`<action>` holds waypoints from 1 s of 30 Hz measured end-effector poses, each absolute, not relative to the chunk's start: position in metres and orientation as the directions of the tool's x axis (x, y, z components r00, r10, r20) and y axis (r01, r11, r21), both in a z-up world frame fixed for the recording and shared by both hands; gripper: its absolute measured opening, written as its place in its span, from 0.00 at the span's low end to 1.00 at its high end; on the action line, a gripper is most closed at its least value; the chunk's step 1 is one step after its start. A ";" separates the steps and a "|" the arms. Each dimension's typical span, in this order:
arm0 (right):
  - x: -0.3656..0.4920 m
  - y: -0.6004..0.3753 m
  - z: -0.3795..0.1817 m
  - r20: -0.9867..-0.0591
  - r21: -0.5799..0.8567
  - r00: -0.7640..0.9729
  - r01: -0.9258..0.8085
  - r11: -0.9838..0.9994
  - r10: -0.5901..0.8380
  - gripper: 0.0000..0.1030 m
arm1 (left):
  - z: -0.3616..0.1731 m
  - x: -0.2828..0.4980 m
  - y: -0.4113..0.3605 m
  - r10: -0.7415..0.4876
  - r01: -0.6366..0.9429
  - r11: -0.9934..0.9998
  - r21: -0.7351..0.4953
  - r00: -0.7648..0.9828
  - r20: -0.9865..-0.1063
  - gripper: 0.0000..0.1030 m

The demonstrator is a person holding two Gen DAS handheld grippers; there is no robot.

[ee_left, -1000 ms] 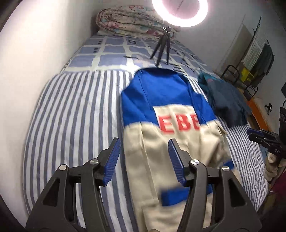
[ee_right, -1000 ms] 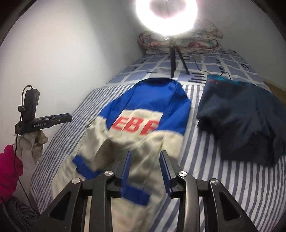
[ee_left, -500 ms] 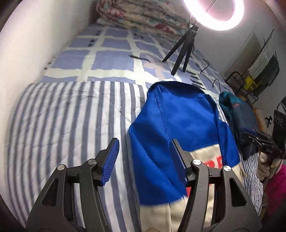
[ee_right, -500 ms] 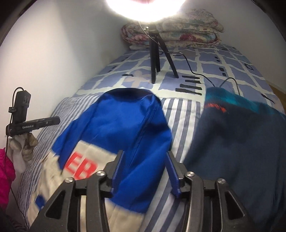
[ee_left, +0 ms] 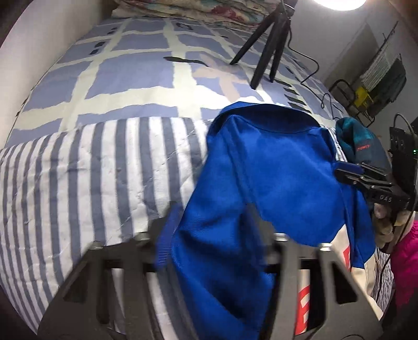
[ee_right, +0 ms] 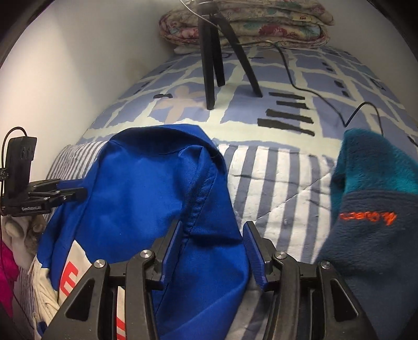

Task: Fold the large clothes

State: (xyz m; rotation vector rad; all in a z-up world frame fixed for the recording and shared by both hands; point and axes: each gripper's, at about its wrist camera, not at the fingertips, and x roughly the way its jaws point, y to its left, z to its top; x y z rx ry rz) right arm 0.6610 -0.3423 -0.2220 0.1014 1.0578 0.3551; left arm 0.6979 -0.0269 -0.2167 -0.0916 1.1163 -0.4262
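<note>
Both grippers, left (ee_left: pixel 211 235) and right (ee_right: pixel 211 251), closing on jacket (ee_right: pixel 146 198) shoulders, fingers not yet pinching. Next: clamp, fold toward 6 o'clock.

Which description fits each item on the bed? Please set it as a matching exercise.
Items:
1. blue jacket
2. teal fleece
3. tripod
4. folded quilt

Descriptions:
A. black legs standing on the checked sheet
B. floral, stacked at the far end of the bed
C. orange lettering, at the right edge of the right wrist view
D. lies between the fingers of both hand-held grippers

Pairs: 1-D, 2-C, 3-A, 4-B
</note>
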 end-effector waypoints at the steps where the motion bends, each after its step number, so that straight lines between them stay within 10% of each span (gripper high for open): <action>1: 0.661 -0.343 -0.222 -0.823 0.284 0.434 -0.244 0.927 0.367 0.30 | -0.217 0.698 -0.029 -0.377 0.289 0.915 -0.280 0.370 -0.849 0.21; 5: 0.654 -0.340 -0.214 -0.805 0.283 0.456 -0.265 0.922 0.379 0.00 | -0.210 0.689 -0.038 -0.359 0.329 0.916 -0.232 0.407 -0.840 0.02; 30: 0.462 -0.343 -0.047 -0.602 0.309 0.643 -0.360 0.881 0.474 0.00 | -0.048 0.500 -0.025 -0.445 0.399 0.885 -0.238 0.584 -0.679 0.00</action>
